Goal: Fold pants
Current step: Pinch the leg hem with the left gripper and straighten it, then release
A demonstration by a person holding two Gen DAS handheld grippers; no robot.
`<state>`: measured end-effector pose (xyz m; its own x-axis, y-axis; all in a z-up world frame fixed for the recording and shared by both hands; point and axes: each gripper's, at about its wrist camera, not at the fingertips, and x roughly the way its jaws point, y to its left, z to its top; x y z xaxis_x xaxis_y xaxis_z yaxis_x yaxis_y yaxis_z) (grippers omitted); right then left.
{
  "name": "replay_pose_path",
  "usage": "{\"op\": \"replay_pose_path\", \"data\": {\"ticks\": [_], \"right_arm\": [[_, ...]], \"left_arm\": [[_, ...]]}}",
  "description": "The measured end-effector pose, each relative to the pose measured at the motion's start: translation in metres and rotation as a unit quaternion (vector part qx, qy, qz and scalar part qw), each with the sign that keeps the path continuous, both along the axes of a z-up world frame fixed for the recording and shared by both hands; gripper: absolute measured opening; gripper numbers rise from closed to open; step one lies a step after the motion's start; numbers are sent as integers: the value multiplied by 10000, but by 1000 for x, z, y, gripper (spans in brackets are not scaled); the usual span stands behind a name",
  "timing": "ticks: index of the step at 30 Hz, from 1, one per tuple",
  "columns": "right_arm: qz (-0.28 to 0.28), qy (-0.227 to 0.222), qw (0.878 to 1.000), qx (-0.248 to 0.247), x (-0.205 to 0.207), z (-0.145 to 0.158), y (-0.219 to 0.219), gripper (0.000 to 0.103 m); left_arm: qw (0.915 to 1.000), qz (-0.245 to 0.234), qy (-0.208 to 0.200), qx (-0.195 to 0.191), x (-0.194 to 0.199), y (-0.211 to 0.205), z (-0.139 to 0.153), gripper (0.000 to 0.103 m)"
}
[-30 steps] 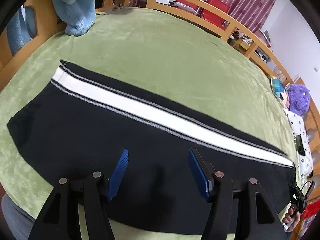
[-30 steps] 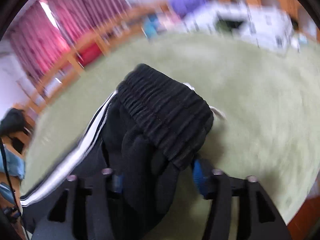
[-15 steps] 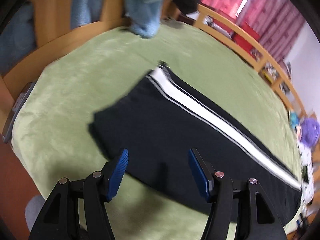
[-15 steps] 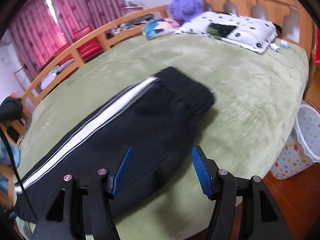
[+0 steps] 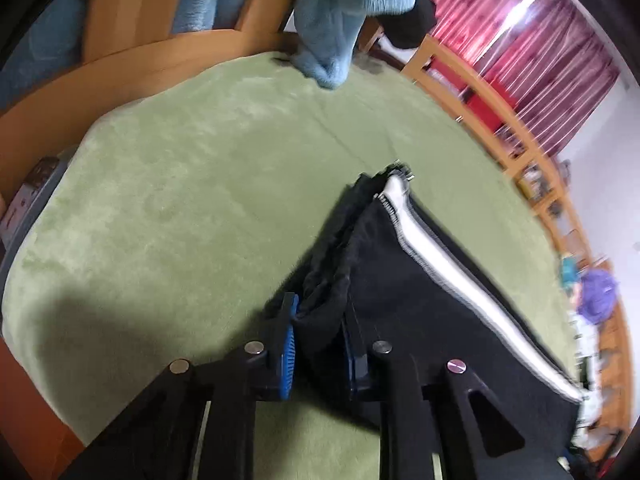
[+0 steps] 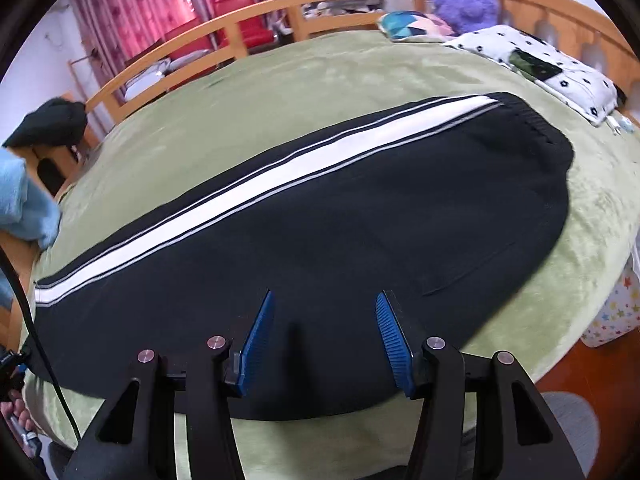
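Black pants [image 6: 320, 232] with a white side stripe [image 6: 260, 184] lie stretched lengthwise across the green bed [image 6: 320, 76], already doubled leg over leg, so the first fold looks done. Their waistband [image 6: 540, 128] sits toward the spotted pillow [image 6: 552, 68], and the cuff end [image 5: 360, 216] points toward the blue blanket [image 5: 340, 20] draped on the wooden bed frame [image 5: 120, 60].

Left gripper [image 5: 318, 344] has its jaws closed on the near corner of the cuff end, with black cloth bunched between the blue pads [image 5: 289, 348] and lifted slightly off the bed. Right gripper [image 6: 324, 340] hovers over the near edge of the pants around mid-length, jaws open and holding nothing.

Judging from this, the task is roughly at its midpoint: the legs are stacked and laid fairly flat, but the long way is still unfolded. What remains is likely to carry the cuff end over toward the waistband, perhaps twice, and smooth the bundle. A single-corner pinch may let the far cuff corner lag and skew the fold.
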<state>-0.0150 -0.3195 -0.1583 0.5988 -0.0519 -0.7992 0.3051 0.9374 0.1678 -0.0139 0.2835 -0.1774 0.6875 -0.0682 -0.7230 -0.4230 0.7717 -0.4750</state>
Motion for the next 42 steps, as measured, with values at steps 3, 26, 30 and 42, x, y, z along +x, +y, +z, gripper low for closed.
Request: {"op": "replay_pose_path", "data": {"ticks": [3,26,30,42], "right_arm": [[-118,-97,9999,-70,-2,4,11,53],[66,129,9993,351,5,-16,33,53],[-33,224,9989,413,17,-24,30,53],[285,181,9990,281,26,-23,46,53]], "left_arm": [[9993,-78,-15,-367,-14,6,-5,17],[9948,-834,282,509,159,-14,2,28],[9957,-865,62,322,161,-4,2,14],[9935,-658,623,690,149,-10,11,51]]}}
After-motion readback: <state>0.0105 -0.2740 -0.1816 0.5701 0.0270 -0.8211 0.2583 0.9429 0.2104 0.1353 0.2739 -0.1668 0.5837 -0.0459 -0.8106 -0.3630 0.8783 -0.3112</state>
